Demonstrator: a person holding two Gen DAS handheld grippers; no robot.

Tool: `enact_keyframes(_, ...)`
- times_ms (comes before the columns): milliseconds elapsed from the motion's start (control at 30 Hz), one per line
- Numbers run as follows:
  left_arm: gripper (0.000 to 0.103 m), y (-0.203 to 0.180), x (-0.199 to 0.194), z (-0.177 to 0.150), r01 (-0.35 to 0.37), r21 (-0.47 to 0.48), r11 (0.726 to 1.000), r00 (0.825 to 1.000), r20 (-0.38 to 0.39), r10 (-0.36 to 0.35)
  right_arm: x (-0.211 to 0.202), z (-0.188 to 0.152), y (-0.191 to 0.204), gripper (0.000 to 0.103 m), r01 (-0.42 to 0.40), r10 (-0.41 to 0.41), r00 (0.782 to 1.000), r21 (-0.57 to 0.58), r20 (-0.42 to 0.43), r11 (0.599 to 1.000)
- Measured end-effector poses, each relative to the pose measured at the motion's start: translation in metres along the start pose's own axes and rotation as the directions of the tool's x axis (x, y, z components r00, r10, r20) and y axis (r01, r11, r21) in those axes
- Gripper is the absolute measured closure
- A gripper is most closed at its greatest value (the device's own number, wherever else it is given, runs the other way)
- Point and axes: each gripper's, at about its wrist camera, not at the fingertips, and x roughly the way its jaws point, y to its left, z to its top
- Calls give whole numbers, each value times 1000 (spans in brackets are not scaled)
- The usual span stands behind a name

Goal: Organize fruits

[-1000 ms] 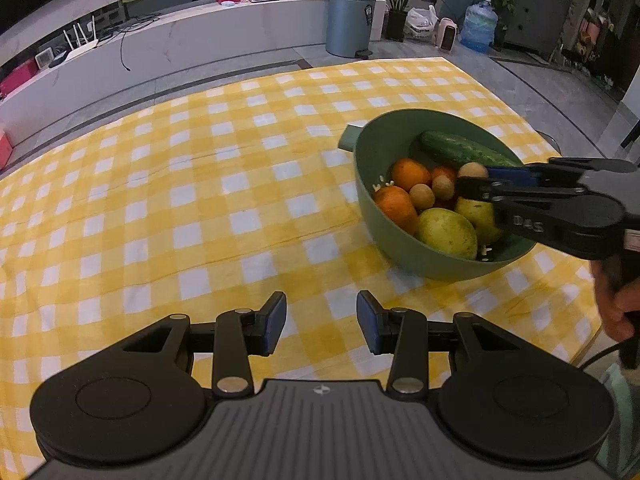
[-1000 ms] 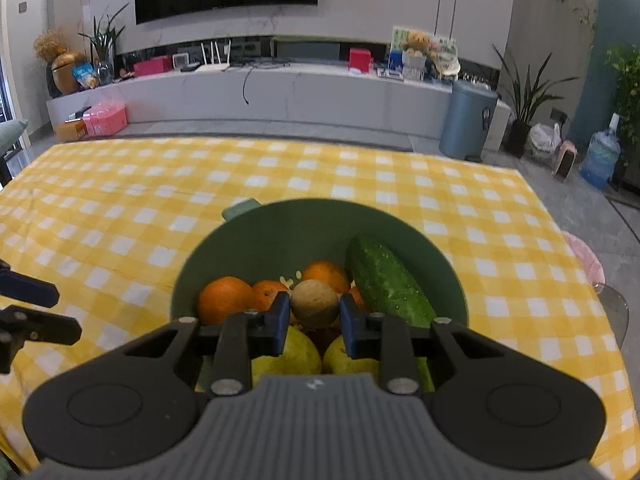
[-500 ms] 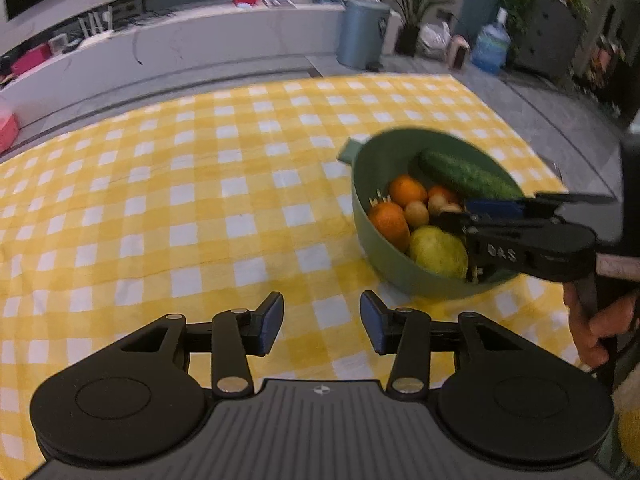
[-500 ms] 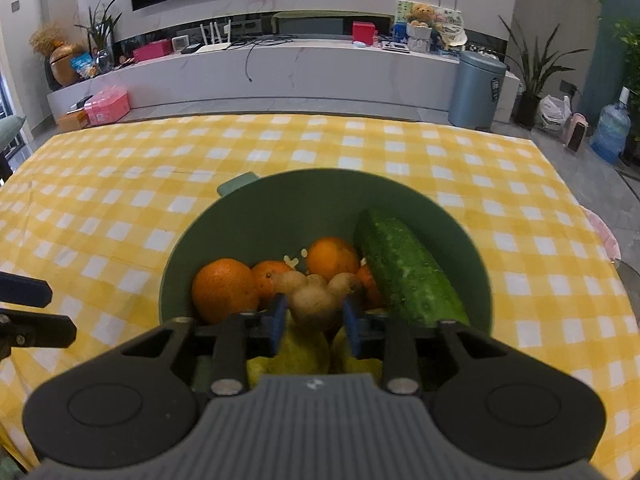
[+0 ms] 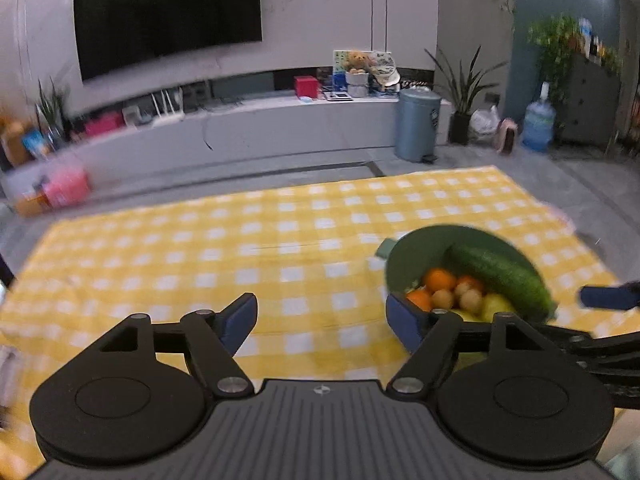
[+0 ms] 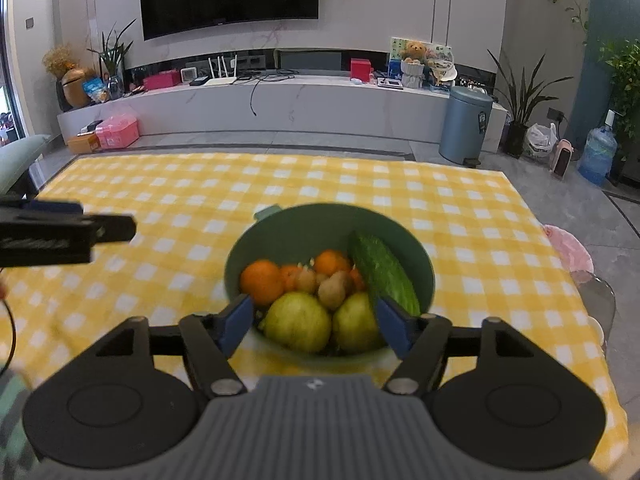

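A green bowl (image 6: 296,226) (image 5: 404,264) stands on the yellow checked tablecloth. It holds a cucumber (image 6: 382,270) (image 5: 500,272), oranges (image 6: 262,280), two yellow-green pears (image 6: 298,320) and several small brown fruits (image 6: 334,290). My right gripper (image 6: 314,326) hangs above the bowl's near rim, its jaws opening with nothing pressed between the pads. My left gripper (image 5: 322,320) is to the left of the bowl, its jaws opening wide over bare cloth. Each gripper shows at the edge of the other's view.
The tablecloth (image 6: 200,200) covers the whole table; its far edge faces a grey floor. Beyond stand a white TV bench (image 6: 280,100), a grey bin (image 6: 466,124), plants and a water jug (image 6: 596,152). A pink seat (image 6: 568,248) sits at the table's right.
My right gripper let go of the small brown fruit, which now lies in the bowl, and pulled up and back. My left gripper opened wide, rose and tilted up toward the room.
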Motion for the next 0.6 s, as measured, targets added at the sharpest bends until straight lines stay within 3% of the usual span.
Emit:
enact_keyframes(200,16,-15,-18,-21,-46,81,996,999,7,46,-27,-25,3,22,31,-31,999,23,-13,999)
enact_keyframes(600,16,-15,-29,-38,14,14,1000,997,-76,-13,-52,-38,7,14,74,-73,997,61,-28,995)
